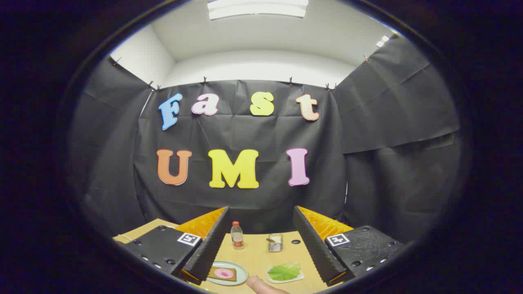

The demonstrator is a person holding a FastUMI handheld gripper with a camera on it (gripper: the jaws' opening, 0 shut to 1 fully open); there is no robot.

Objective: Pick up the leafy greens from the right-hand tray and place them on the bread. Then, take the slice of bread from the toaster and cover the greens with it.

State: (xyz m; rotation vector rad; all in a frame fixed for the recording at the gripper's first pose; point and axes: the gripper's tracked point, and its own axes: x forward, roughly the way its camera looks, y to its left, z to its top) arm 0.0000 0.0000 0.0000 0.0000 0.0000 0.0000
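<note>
My gripper [261, 245] is open, held high above the wooden table [257, 255], with nothing between its fingers. Far below, between the fingers, a pale round plate [242, 277] holds a slice of bread [222, 274] topped with a pink slice. To its right a green leaf [284, 271] lies on a small white tray [300, 277]. Farther back stands a small metal toaster [275, 242]; I cannot tell whether bread is in it.
A small bottle with a red cap [237, 235] stands left of the toaster near the table's far edge. A fingertip [261, 285] of a person shows at the table's near edge between plate and tray. A white cable [126, 237] lies at the table's left.
</note>
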